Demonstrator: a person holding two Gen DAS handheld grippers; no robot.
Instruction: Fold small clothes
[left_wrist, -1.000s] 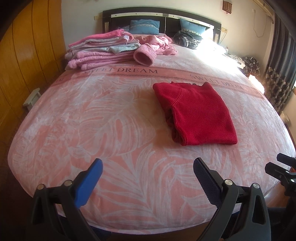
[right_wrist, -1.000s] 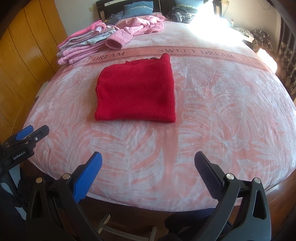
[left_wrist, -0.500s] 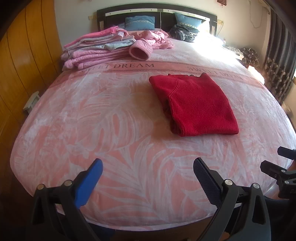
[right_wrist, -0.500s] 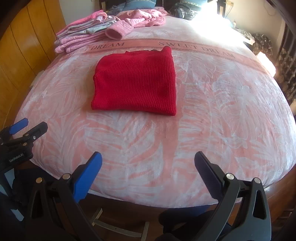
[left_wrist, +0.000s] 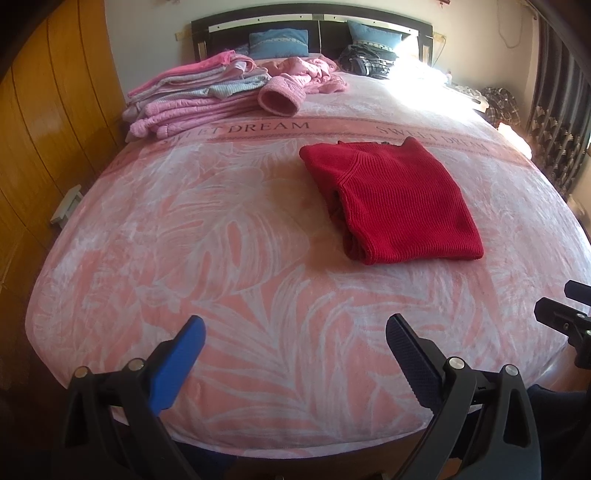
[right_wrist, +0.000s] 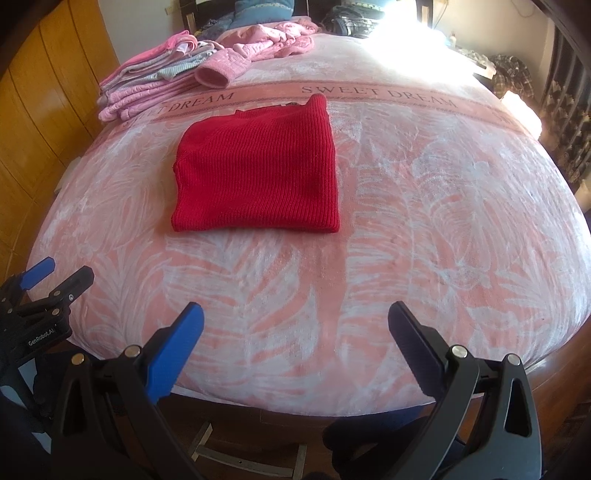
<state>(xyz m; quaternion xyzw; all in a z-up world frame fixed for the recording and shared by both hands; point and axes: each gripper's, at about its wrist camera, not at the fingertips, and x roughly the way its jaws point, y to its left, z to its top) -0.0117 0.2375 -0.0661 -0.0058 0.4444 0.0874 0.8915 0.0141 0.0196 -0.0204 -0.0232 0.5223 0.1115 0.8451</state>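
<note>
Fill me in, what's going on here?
A person is folding clothes on a bed with two hand-held grippers. The red sweater lies folded on the pink blanket, touched by neither. The left hand-held gripper and the right hand-held gripper are both open and empty at the foot of the bed. A pink stack sits near the headboard.

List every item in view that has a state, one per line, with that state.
Red sweater: folded, flat on the bed, touched by neither claw.
Pink stack: folded, piled near the headboard.
Loose pink garment: crumpled, unfolded.
Left claw: open, empty, above the bed's near edge.
Right claw: open, empty, above the bed's near edge.
Blanket: spread over the bed.
</note>
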